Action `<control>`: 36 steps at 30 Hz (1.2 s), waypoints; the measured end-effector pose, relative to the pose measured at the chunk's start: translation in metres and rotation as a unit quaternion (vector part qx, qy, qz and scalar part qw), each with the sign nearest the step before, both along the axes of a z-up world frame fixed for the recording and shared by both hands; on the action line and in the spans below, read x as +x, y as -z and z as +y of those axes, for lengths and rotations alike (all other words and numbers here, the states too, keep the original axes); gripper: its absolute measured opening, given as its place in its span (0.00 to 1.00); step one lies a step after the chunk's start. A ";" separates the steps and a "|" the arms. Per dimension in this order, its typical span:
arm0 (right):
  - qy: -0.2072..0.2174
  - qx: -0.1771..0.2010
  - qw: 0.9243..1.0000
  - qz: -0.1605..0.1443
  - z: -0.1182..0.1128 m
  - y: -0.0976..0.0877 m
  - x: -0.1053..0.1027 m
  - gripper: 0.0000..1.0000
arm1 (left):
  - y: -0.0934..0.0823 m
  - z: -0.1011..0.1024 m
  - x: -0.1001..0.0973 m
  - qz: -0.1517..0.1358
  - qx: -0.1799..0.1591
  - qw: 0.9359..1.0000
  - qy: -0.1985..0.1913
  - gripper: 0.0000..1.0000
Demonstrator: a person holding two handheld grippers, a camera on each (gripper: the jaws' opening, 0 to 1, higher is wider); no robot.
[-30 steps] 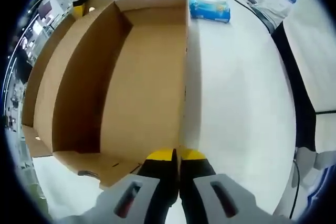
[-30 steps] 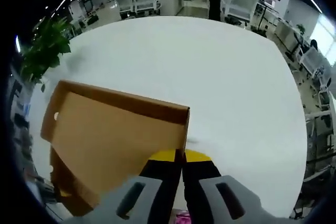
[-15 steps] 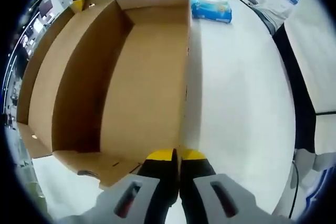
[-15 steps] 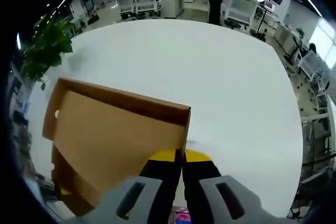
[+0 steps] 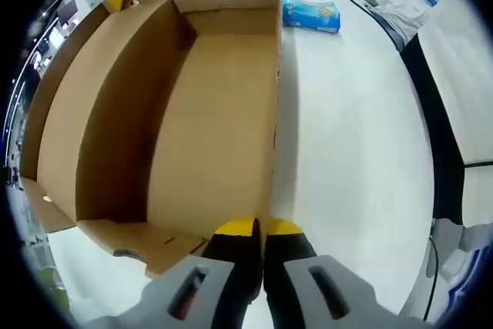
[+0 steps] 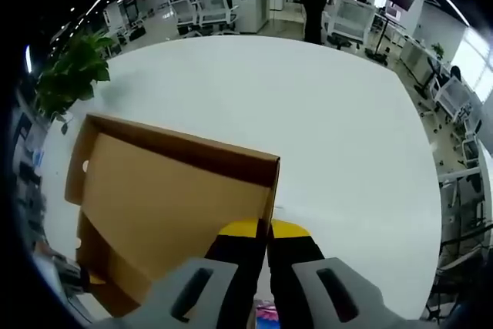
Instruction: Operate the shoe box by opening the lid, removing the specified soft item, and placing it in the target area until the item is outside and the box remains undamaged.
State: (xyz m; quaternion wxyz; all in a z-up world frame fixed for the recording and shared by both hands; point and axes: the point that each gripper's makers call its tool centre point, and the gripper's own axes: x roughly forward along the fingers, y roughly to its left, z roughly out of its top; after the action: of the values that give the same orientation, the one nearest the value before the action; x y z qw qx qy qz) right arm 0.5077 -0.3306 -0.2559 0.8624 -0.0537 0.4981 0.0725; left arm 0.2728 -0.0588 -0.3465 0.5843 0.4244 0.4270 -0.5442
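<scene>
little has changed: both views have only drifted a touch, so the lift is holding steady. left gripper (image 5: 257, 229) and right gripper (image 6: 263, 230) are each pinched on the lid (image 5: 208, 113) edge. one lid, empty inside; one blue pack (image 5: 310, 7) lies well apart on the table (image 5: 347, 144).

1. Open shoe box (image 5: 208, 105) sitting on the table (image 5: 347, 152), just ahead of the left gripper (image 5: 258, 227).
2. Soft pack (image 5: 310, 7) past the box's far right corner.
3. Potted plant (image 6: 71, 75) beyond the table's left edge.
</scene>
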 end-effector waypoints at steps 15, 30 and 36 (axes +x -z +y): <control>-0.005 0.023 1.000 -0.021 0.004 -0.026 0.004 0.00 | -0.001 -0.003 0.001 -0.001 -0.002 1.000 -0.004 0.00; -0.014 0.030 0.998 -0.049 0.013 -0.044 -0.026 0.00 | -0.002 -0.002 0.001 0.000 -0.002 1.000 -0.010 0.00; -0.028 0.032 0.997 -0.057 0.019 -0.056 -0.047 0.00 | -0.001 -0.002 0.001 0.000 -0.001 1.000 -0.010 0.00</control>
State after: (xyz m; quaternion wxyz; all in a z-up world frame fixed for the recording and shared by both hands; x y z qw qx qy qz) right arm 0.4605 -0.3114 -0.1998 0.8881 -0.0438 0.4443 0.1093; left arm 0.2738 -0.0610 -0.3452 0.5901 0.4192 0.4306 -0.5391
